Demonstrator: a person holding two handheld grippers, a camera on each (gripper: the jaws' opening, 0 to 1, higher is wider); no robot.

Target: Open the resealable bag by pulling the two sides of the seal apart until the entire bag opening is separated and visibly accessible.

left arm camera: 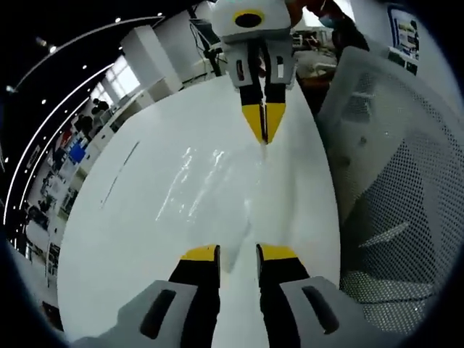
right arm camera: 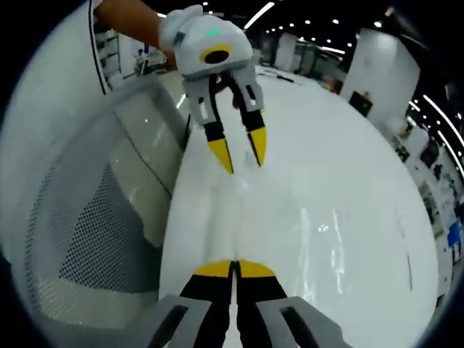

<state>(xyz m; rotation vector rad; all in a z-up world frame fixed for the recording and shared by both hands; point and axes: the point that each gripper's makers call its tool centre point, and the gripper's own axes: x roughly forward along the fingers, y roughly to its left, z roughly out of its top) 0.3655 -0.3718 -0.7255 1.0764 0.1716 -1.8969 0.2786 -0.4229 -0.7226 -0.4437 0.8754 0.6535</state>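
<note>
Now, bag [left arm camera: 217, 192] lies flat on the white worktop [left arm camera: 138, 239], stretched between the two claws | right claw [left arm camera: 264, 122] pressed together on its far edge, apparently pinching it | left claw [left arm camera: 238, 254] spread, at the near edge, not yet gripping | bag clear, glossy, creased, seal hard to make out

Bright, even ceiling light from rows of small lamps and long strip lights floods the glossy white tabletop [left arm camera: 145, 217], nearly washing it out. Glare streaks run across the clear, crinkled plastic resealable bag [right arm camera: 319, 239]. Fisheye bending curves the edges; shadows are faint.
</note>
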